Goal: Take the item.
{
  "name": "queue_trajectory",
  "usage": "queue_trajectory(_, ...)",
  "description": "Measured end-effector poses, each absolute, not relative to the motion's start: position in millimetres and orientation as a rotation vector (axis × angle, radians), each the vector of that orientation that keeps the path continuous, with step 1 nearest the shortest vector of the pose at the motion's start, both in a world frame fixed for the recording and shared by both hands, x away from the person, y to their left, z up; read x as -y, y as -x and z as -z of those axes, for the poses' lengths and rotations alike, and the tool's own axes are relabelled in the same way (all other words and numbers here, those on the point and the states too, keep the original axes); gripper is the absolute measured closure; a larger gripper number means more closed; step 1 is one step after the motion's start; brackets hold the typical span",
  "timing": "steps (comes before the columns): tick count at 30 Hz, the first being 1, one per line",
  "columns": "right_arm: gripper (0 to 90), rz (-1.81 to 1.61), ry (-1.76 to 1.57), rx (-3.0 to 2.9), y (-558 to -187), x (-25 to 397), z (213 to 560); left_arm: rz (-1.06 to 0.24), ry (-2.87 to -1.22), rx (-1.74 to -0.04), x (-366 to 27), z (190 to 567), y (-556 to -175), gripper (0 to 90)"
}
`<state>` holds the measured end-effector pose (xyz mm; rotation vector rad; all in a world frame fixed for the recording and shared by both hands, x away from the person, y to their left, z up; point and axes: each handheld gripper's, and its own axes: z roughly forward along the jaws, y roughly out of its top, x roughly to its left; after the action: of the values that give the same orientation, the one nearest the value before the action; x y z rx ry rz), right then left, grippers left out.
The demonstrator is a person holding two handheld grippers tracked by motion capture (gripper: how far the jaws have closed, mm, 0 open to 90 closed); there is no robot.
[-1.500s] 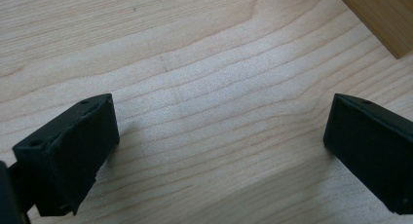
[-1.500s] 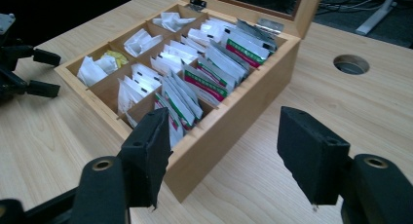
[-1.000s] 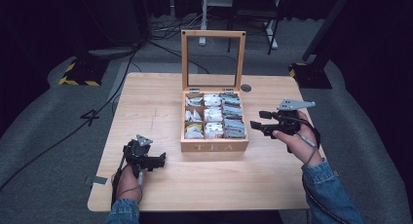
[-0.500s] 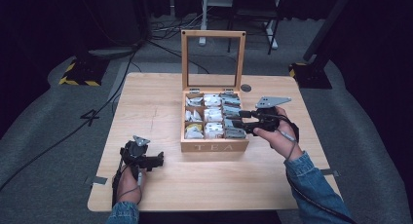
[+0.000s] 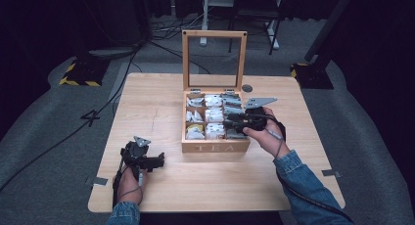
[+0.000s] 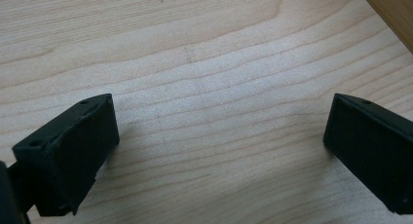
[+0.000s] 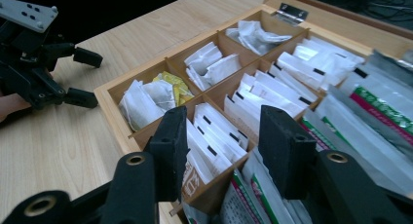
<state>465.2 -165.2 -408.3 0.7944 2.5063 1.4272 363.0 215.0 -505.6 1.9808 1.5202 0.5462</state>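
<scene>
My right gripper [image 7: 221, 146], jaws apart, hovers over the tea box [image 5: 215, 146]; my left gripper [image 5: 157, 161] rests wide apart on the table [image 6: 204, 63].

Ahead of the black right gripper [image 7: 221, 146] sits a light wooden tea box [image 5: 215, 147] of white sachets [image 7: 214, 136] with black marks, one yellow packet [image 7: 171, 85] and green-and-red striped packets [image 7: 384, 107], on a pale wood-grain table [image 6: 204, 63].
</scene>
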Motion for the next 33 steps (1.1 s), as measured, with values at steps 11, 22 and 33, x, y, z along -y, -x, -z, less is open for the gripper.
queue_trajectory(11,64.7,-1.355,-0.711,-2.617,-470.0,140.7,420.7,-0.547,-1.978,-1.519,-215.0,505.8,-363.2,0.0)
queue_trajectory(22,69.8,-1.237,-0.639,-2.718,-469.9,125.7,433.7,-0.547,-1.982,-1.517,-215.2,505.7,-363.2,0.0)
queue_trajectory(33,77.4,-1.166,-0.651,-2.785,-468.9,120.1,444.1,-0.548,-1.98,-1.518,-215.0,505.8,-363.2,0.0)
